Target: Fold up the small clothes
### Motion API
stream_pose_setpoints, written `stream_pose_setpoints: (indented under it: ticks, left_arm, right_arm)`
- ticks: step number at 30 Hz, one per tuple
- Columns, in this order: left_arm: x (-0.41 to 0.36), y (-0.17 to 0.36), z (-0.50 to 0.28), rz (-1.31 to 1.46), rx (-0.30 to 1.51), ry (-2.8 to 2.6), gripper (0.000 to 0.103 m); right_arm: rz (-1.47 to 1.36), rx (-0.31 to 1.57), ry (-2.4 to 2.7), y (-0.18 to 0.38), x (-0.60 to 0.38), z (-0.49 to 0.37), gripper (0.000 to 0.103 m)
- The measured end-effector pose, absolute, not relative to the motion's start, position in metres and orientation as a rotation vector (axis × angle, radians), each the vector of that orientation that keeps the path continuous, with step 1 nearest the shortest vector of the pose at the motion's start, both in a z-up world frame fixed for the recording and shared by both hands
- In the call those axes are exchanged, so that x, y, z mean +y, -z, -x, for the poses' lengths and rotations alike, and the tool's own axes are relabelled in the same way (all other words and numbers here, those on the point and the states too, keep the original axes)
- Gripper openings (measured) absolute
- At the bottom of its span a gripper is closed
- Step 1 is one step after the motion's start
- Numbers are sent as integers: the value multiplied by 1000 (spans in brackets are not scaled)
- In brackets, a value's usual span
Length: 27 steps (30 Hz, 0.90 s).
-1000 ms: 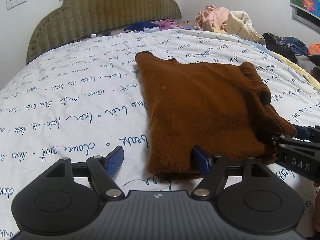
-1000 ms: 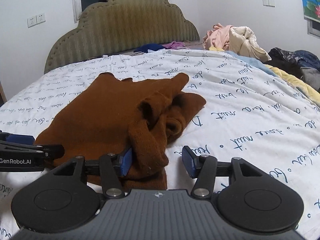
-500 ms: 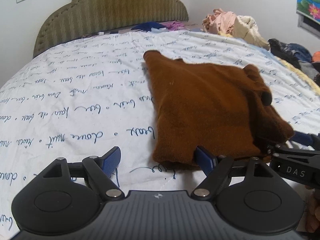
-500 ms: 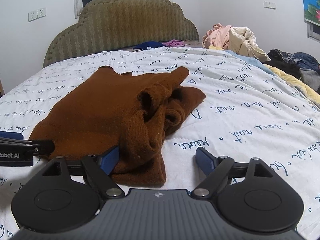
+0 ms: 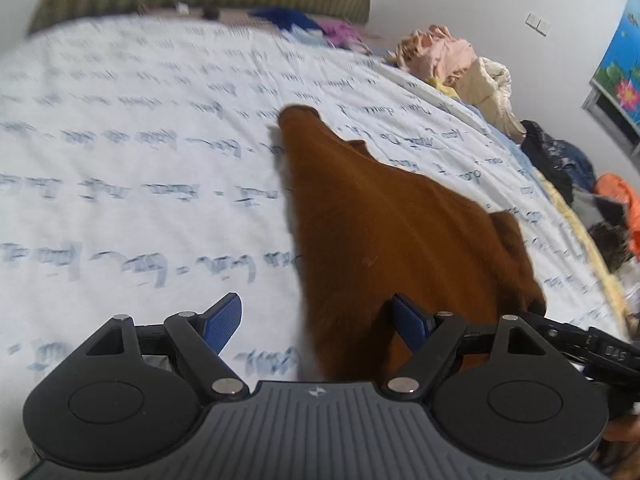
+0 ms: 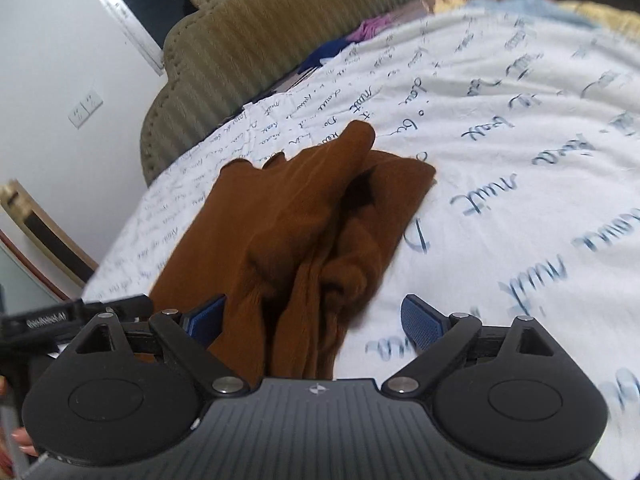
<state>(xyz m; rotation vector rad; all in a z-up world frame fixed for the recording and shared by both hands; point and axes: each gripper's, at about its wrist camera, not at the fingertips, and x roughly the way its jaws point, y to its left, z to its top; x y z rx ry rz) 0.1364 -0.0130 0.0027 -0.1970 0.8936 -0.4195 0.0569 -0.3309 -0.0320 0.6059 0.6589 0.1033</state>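
Note:
A brown knit sweater (image 5: pixel 384 232) lies on the white bedsheet with blue script (image 5: pixel 140 184). My left gripper (image 5: pixel 318 326) is open, its jaws wide apart around the sweater's near left edge. The sweater also shows in the right wrist view (image 6: pixel 304 216), with a bunched sleeve on its right side. My right gripper (image 6: pixel 314 320) is open, its jaws set around the near end of that bunched sleeve. Each gripper shows at the edge of the other's view: the right gripper (image 5: pixel 580 344) and the left gripper (image 6: pixel 72 314).
An olive padded headboard (image 6: pixel 256 40) stands at the far end of the bed. A heap of pink and cream clothes (image 5: pixel 456 64) and dark and orange garments (image 5: pixel 580 184) lie along the right side. A wall with sockets (image 6: pixel 84 108) is at the left.
Both grippers have moved forward and tilted, so the near edge of the sweater now lies between their open jaws. The views are motion-blurred. The sweater has not visibly moved.

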Motion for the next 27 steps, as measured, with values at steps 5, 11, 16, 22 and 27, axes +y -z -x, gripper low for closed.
stream_pose_setpoints:
  ticks: [5,11,16,22,27]
  left_arm:
    - [-22,8,-191,311,954,523,82]
    - [-34,30,-250,433,1034,596,82]
    - [-41,35,-282,485,984,575,74]
    - [-59,19,-273,199,859,577,18]
    - [-76,-9,-256,15,659,564,18]
  right_arm:
    - [-700,663,-194,39,-354,-104,90]
    - [-707,716,-342,45,-370,-162,77]
    - [-689,745,-366,51,-366,-198,46]
    - [-563,672,-402,41,-354,-195,32]
    - [-491,477,-469,14,-346,-181,30]
